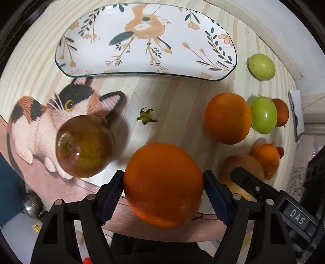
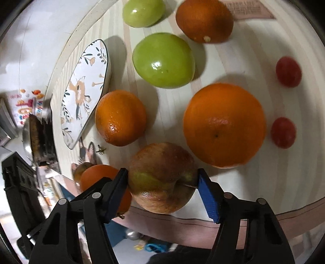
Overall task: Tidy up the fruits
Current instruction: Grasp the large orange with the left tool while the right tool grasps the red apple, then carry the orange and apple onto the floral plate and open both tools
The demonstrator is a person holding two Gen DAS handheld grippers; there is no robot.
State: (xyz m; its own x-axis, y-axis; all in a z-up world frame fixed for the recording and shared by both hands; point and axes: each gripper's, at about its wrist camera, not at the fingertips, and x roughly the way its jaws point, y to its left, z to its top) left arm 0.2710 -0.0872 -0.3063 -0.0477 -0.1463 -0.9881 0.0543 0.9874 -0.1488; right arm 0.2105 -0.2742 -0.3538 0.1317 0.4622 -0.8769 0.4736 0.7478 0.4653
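Observation:
My left gripper (image 1: 163, 182) is shut on a large orange (image 1: 163, 184) near the table's front edge. A brownish apple (image 1: 85, 146) lies just left of it, on the cat picture. The bird-patterned plate (image 1: 142, 67) sits empty at the back. My right gripper (image 2: 162, 178) is shut on a red-green apple (image 2: 162, 178), which also shows in the left wrist view (image 1: 241, 164). Ahead of the right gripper lie a big orange (image 2: 224, 124), a smaller orange (image 2: 120, 117), a green apple (image 2: 163, 61) and two red cherry tomatoes (image 2: 283, 132).
A dried fruit calyx (image 1: 146, 116) lies mid-table. Further fruit sits at the back: another green apple (image 2: 143, 12) and a dark orange (image 2: 204, 20). The plate shows edge-on in the right wrist view (image 2: 81, 95). A metal bowl (image 2: 38, 138) stands left, off the table.

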